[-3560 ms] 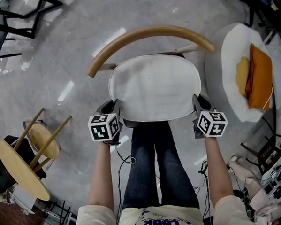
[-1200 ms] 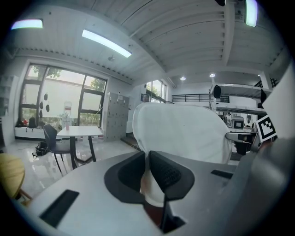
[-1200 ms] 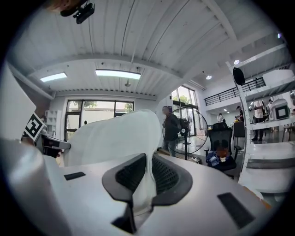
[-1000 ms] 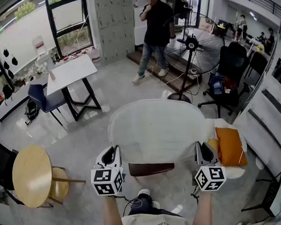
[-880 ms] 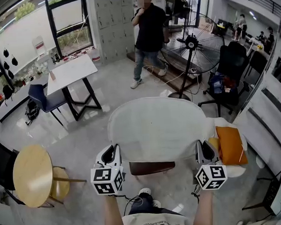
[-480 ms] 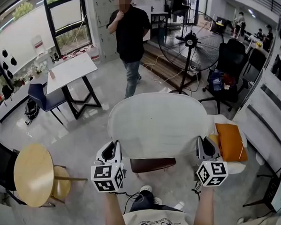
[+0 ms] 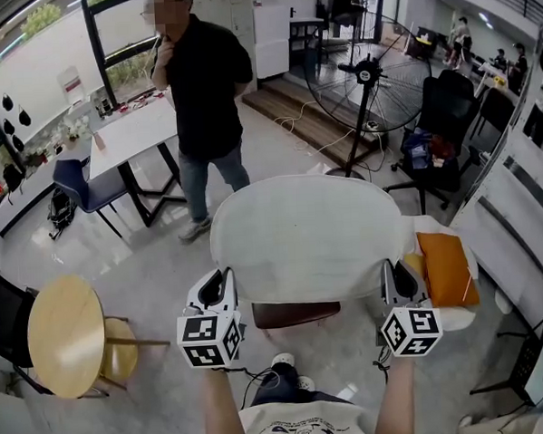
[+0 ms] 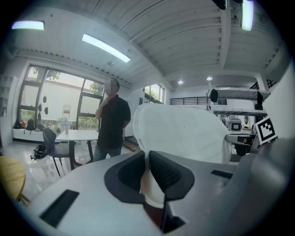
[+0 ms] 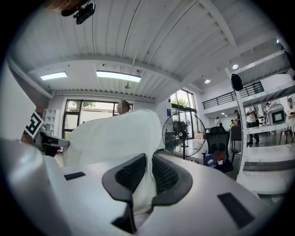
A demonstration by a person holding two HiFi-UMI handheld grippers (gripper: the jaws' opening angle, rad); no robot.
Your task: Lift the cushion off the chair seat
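The white cushion [image 7: 304, 237] hangs upright in the air, held by its two lower corners. My left gripper [image 7: 222, 282] is shut on its left edge and my right gripper [image 7: 392, 273] on its right edge. In the left gripper view the fabric is pinched at the left gripper [image 8: 148, 159], and the cushion [image 8: 184, 133] rises beyond. The right gripper view shows the right gripper [image 9: 148, 161] clamped on a fold of the cushion [image 9: 115, 133]. The dark brown chair seat [image 7: 296, 313] shows bare just below the cushion's lower edge.
A person in black [image 7: 201, 88] stands close behind the cushion at the left. A round wooden table [image 7: 60, 336] is at the near left and a white table [image 7: 135, 132] further back. A standing fan [image 7: 366, 75] and an orange cushion [image 7: 445, 268] on a white chair are at the right.
The cushion lay on the seat at first and is now held upright above it. Over the last second the person in black walked closer and to the left; both grippers kept still.
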